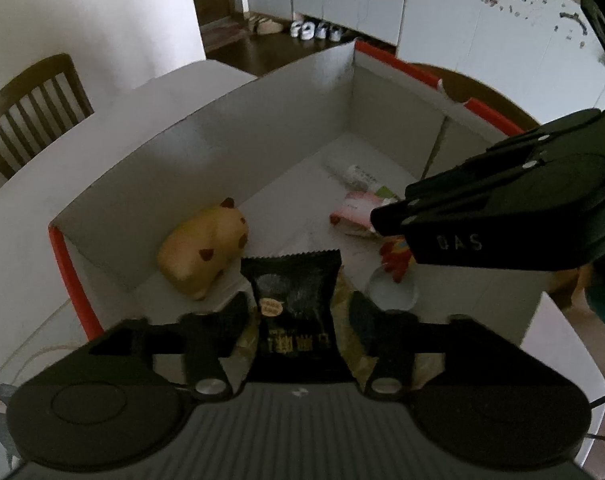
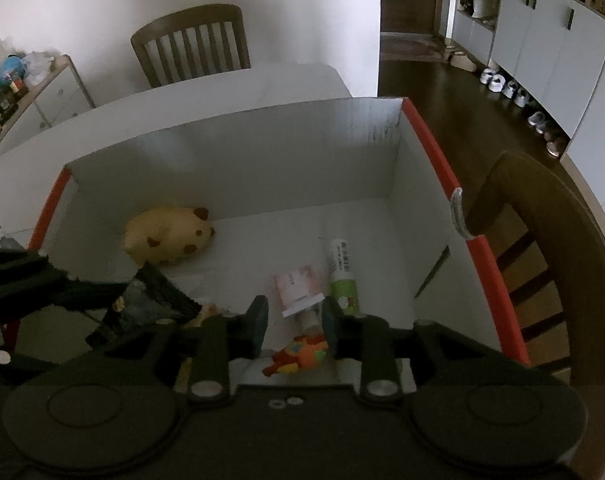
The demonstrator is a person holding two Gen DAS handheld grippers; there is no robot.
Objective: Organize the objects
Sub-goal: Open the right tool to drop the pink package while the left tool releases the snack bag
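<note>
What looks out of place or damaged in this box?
The box's red right rim has a break, where a bent white tab sticks up. Inside, the hamster toy, tube and black packet lie loose; nothing is spilled.

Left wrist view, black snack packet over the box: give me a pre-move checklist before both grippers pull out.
1. Black snack packet inside the box: ok.
2. Left gripper pads clear of packet: ok, a gap shows each side.
3. Right gripper clear of the orange toy: ok, jaws apart.
4. Packet lying settled on the floor: cannot tell.
5. The two grippers apart from each other: ok.
</note>
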